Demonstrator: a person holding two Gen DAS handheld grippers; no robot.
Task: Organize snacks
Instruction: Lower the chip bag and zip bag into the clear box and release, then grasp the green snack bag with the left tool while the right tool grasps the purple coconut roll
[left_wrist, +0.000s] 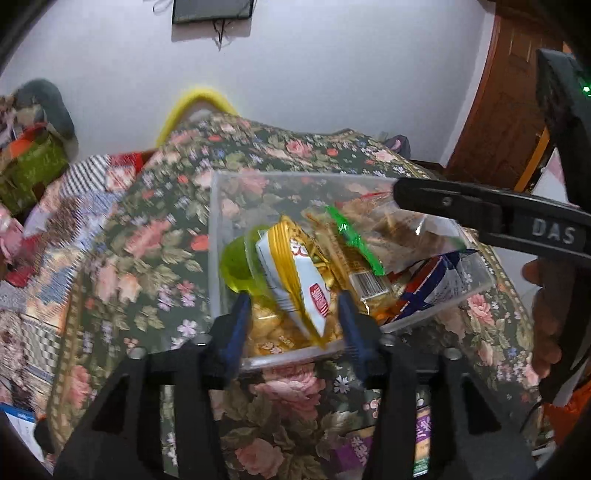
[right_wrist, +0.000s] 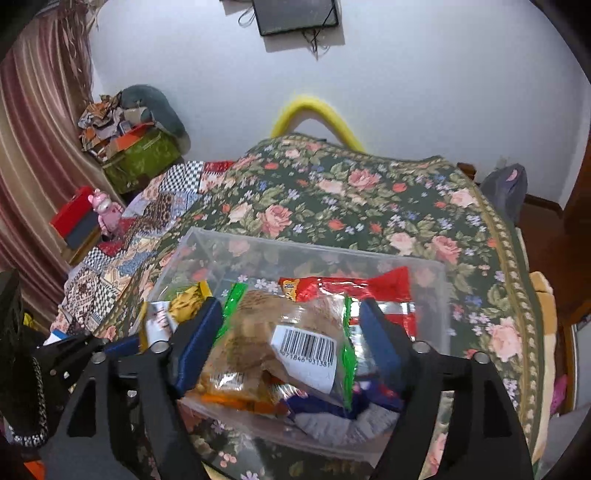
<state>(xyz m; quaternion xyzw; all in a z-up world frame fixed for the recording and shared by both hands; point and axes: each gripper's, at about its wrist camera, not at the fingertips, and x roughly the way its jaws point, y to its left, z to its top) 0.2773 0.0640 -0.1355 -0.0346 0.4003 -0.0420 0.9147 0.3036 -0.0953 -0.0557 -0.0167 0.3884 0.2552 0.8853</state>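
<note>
A clear plastic box (left_wrist: 221, 236) (right_wrist: 428, 295) stands on the floral cloth and holds several snack packs. In the left wrist view my left gripper (left_wrist: 293, 314) is open over the box's near corner, with a white and gold packet (left_wrist: 299, 280) standing between its fingers, not pinched. A green jelly cup (left_wrist: 240, 266) lies beside it. My right gripper (right_wrist: 291, 332) is open above the box, its fingers on either side of a clear green-edged bag of brown snacks (right_wrist: 280, 332) with a barcode label. That bag also shows in the left wrist view (left_wrist: 388, 236), under the right gripper's black finger (left_wrist: 480, 210).
A red packet (right_wrist: 351, 288) and a blue and white packet (left_wrist: 436, 284) lie in the box. The floral cloth (right_wrist: 369, 199) covers the table. A purple packet (left_wrist: 421, 435) lies near the front edge. Boxes and clutter (right_wrist: 136, 155) sit at the far left by the curtain.
</note>
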